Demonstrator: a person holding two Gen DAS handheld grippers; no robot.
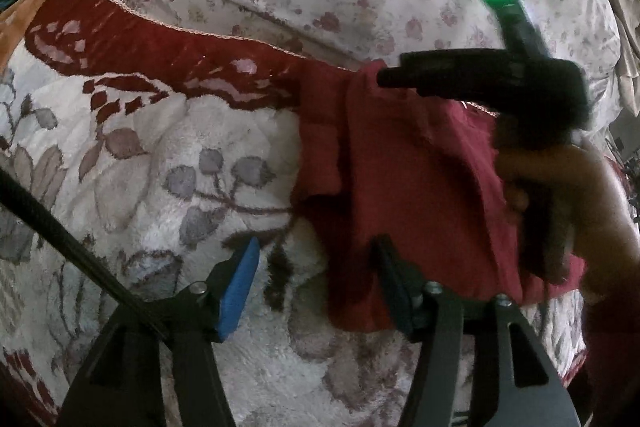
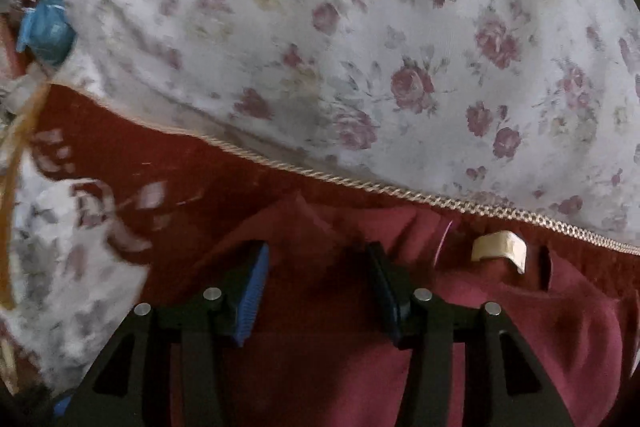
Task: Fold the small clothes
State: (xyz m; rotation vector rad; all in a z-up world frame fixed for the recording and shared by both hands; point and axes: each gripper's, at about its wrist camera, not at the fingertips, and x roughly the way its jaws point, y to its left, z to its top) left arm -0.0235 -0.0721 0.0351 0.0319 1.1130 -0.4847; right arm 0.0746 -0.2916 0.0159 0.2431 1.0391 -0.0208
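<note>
Both tongs, left [image 1: 316, 283] and right [image 2: 316, 291], spread over the maroon garment [image 1: 420, 187], pinching nothing; closing now risks catching the blanket [image 1: 160, 167] beneath.

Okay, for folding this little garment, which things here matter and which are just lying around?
In play: maroon garment, left gripper, right gripper.
Lying about: fleece blanket, floral sheet, blue item, orange cloth.
</note>
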